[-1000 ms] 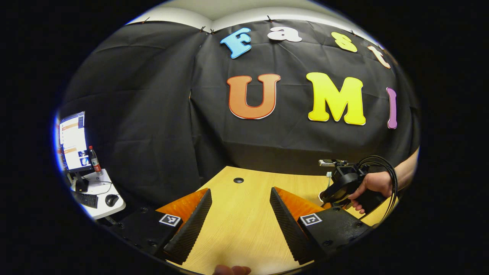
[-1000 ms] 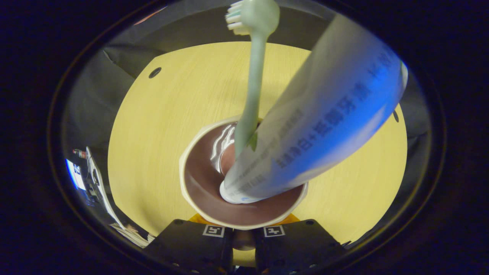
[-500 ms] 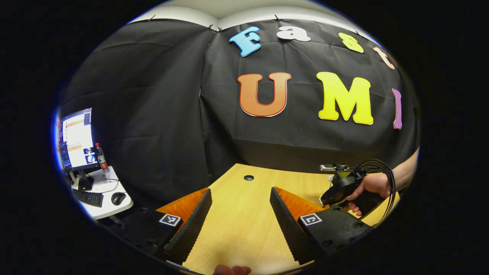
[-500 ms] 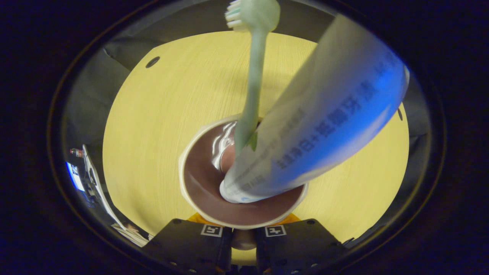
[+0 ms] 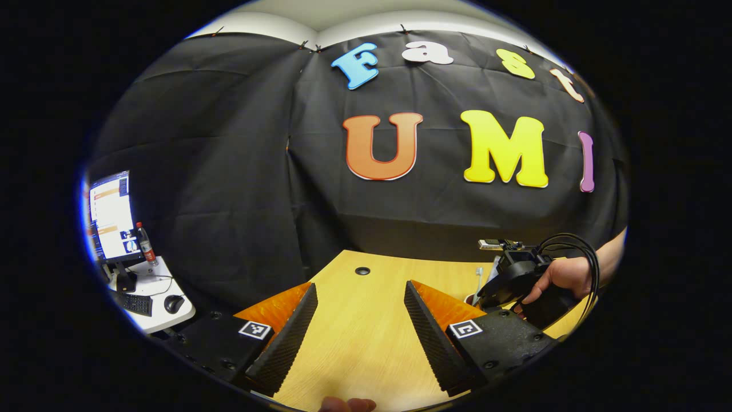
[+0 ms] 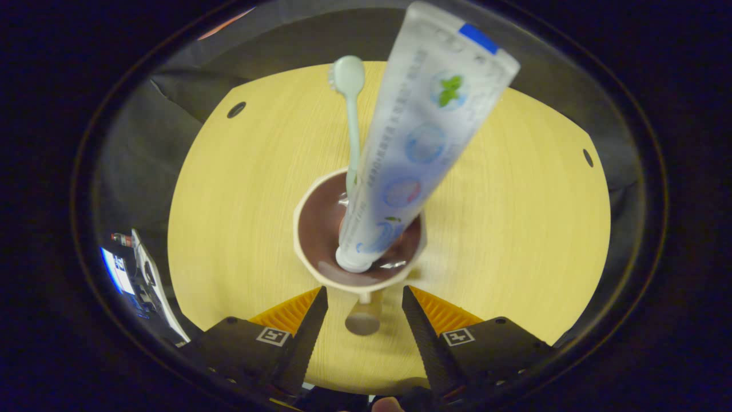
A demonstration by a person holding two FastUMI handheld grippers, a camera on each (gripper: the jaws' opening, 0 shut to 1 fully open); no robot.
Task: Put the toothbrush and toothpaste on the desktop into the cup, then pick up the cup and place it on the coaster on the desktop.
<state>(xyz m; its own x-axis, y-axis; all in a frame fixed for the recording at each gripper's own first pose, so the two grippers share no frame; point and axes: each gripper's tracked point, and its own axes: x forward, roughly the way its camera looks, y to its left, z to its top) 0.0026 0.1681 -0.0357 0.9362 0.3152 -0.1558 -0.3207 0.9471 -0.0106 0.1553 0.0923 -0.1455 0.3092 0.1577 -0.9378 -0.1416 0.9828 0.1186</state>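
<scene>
Right gripper view: right gripper [image 6: 364, 312] fingers spread apart, the cup [image 6: 359, 236] just ahead of them already holding toothbrush [image 6: 350, 109] and toothpaste [image 6: 422, 131]; whether it stands on a coaster, I cannot tell.

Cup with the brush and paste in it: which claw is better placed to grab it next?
Right. The right claw, open, straddles the handle of the cup. The left claw, also open, faces bare desk, the cup far off to its side.

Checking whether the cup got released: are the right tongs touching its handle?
Apart. In the right gripper view the right tongs stand open, with bare desk either side of the cup's handle.
</scene>
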